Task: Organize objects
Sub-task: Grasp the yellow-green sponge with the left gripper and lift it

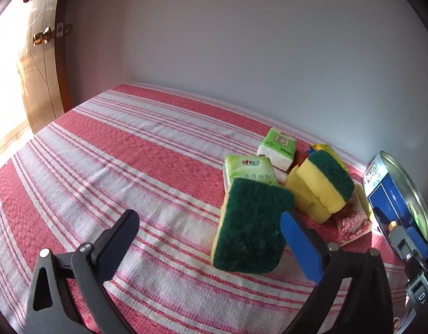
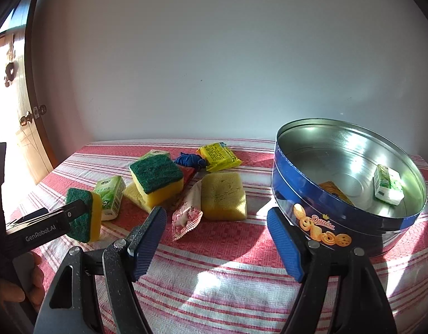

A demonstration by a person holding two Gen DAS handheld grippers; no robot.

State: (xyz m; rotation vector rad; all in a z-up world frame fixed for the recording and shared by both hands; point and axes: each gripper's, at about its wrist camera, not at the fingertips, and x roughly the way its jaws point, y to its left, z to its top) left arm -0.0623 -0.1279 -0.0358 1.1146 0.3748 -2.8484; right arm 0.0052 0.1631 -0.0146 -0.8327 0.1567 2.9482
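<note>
My left gripper [image 1: 209, 236] is open wide. A green-and-yellow sponge [image 1: 250, 228] stands on edge against its right fingertip [image 1: 290, 224]; it also shows in the right wrist view [image 2: 84, 214]. My right gripper [image 2: 216, 232] is open and empty, its right finger by the blue cookie tin [image 2: 344, 189]. The tin holds a green tissue pack [image 2: 388, 185] and an orange packet [image 2: 335, 190]. A second sponge [image 2: 157, 178], a plain yellow sponge [image 2: 223, 196], tissue packs [image 2: 109, 196] and snack packets [image 2: 186, 217] lie on the striped cloth.
The table has a red-and-white striped cloth [image 1: 116, 167] and stands against a white wall. A yellow packet [image 2: 218, 157] and a blue bundle [image 2: 190, 160] lie at the back. A wooden door [image 1: 38, 55] is at the far left.
</note>
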